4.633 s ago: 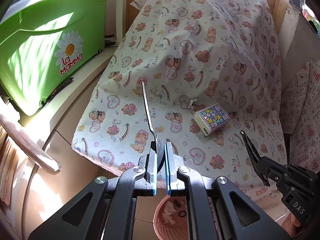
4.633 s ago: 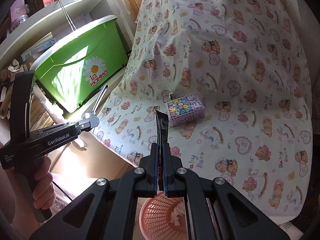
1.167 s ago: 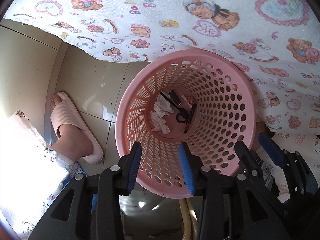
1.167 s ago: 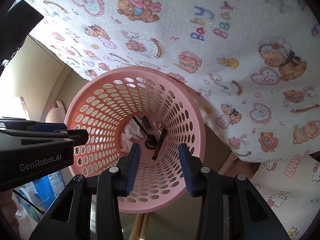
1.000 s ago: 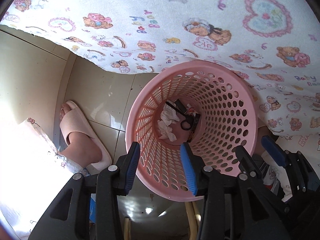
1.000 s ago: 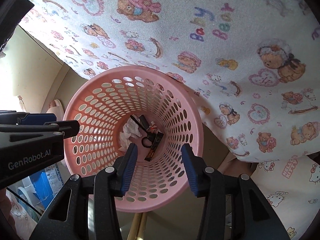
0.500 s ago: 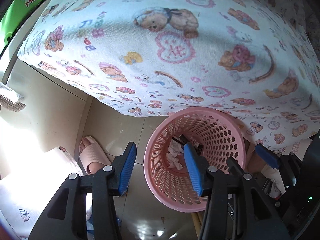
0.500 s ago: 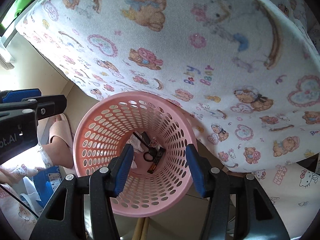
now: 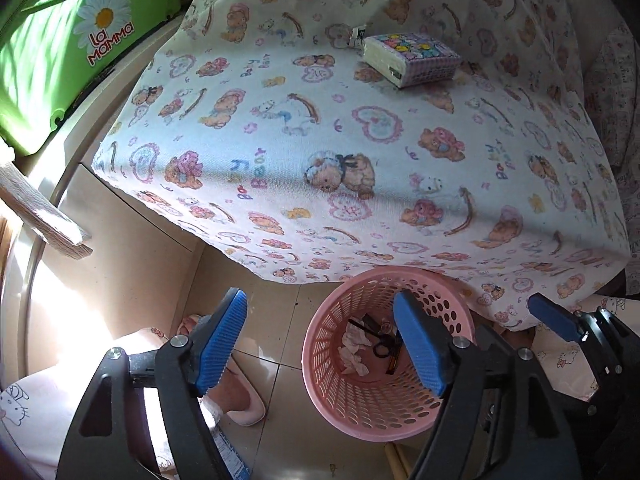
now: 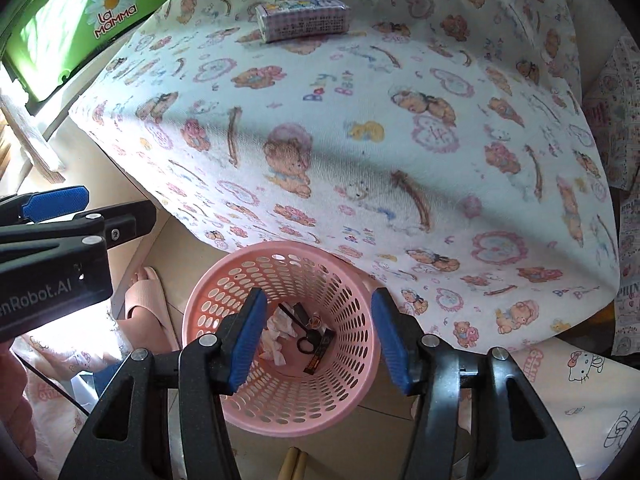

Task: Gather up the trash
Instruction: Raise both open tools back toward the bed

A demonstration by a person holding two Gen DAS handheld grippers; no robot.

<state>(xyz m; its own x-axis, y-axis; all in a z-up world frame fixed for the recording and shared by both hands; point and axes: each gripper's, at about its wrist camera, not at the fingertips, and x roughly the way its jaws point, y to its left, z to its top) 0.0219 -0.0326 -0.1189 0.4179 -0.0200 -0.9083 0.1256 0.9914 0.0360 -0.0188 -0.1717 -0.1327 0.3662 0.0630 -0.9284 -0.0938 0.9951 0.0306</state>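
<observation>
A pink perforated trash basket [image 9: 352, 408] [image 10: 352, 376] stands on the tiled floor below the table edge. Inside lie crumpled white tissue [image 10: 276, 338], a black spoon [image 10: 298, 330] and a dark wrapper [image 10: 318, 354]. My left gripper [image 9: 320, 344] is open and empty, above the floor and the basket's left side. My right gripper [image 10: 318, 334] is open and empty, straight above the basket. A small tissue pack [image 9: 412, 58] [image 10: 304, 18] lies on the teddy-bear tablecloth [image 9: 320, 140], with a small scrap [image 9: 355, 36] beside it.
A green "La Mamma" bin [image 9: 60, 44] [image 10: 80, 20] sits on a shelf at the left. A foot in a pink slipper [image 9: 236, 392] [image 10: 146, 300] stands left of the basket. Wooden sticks [image 10: 294, 464] lie by the basket's base.
Both grippers let the spoon and wrapper fall into the basket, then rose and tilted up. The table top and tissue pack have come into view.
</observation>
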